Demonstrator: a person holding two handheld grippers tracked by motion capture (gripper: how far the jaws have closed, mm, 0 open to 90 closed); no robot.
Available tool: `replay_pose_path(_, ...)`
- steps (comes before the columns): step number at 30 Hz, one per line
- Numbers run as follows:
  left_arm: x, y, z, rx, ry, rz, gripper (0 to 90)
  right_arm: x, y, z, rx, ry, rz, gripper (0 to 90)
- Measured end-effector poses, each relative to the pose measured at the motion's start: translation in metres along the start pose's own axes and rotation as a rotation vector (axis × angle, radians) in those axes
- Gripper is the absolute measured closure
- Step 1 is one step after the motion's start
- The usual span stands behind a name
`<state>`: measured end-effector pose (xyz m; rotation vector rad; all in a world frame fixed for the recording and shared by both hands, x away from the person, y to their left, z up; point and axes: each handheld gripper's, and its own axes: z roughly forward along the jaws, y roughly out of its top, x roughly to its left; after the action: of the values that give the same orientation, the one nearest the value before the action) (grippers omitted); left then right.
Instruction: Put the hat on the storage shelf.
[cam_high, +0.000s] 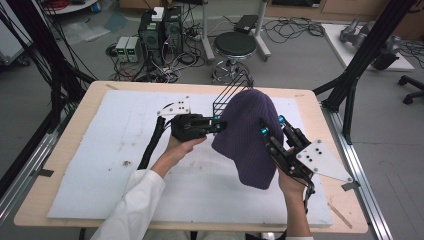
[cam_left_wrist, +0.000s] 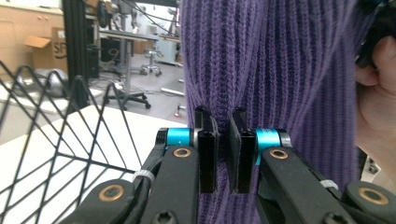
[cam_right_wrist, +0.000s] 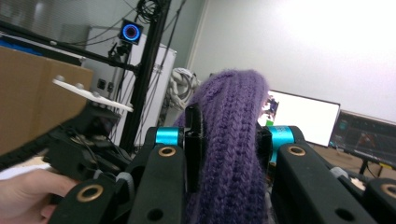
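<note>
Left gripper view: unlabelled purple beanie (cam_left_wrist: 280, 70)

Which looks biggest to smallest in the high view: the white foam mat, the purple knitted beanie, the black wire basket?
1. white foam mat
2. purple knitted beanie
3. black wire basket, though the beanie partly hides it.

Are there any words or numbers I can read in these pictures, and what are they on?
"SF": black letters, cut off at the edge, on the cardboard box in the left gripper view.
Monitors in the right gripper view: what is on the screens is too blurred to read.
Purple hat: no label in sight.
</note>
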<state>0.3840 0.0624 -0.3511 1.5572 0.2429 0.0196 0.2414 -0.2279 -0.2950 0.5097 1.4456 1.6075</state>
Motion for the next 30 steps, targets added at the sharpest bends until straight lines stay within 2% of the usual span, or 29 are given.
replay_pose_path(11,0.003,0.005,-0.017,-0.028,0.080,0.021,84.0,-0.005,-0.006,0.002,0.054,-0.036,0.038,73.8)
replay_pose_path(14,0.005,0.004,-0.020,-0.032,0.096,0.022,84.0,-0.009,-0.010,0.003,0.097,-0.067,0.062,73.8)
replay_pose_path(21,0.007,0.006,-0.024,-0.066,0.125,0.032,84.0,-0.014,-0.010,0.003,0.129,-0.122,0.076,74.2)
replay_pose_path(25,0.007,0.008,-0.025,-0.076,0.138,0.041,84.0,-0.019,-0.010,0.009,0.137,-0.149,0.094,74.2)
replay_pose_path(26,0.007,0.010,-0.025,-0.079,0.144,0.042,84.0,-0.023,-0.009,0.015,0.147,-0.164,0.095,74.2)
replay_pose_path(30,0.007,0.017,-0.023,-0.079,0.147,0.049,83.9,-0.030,-0.003,0.023,0.146,-0.176,0.091,73.8)
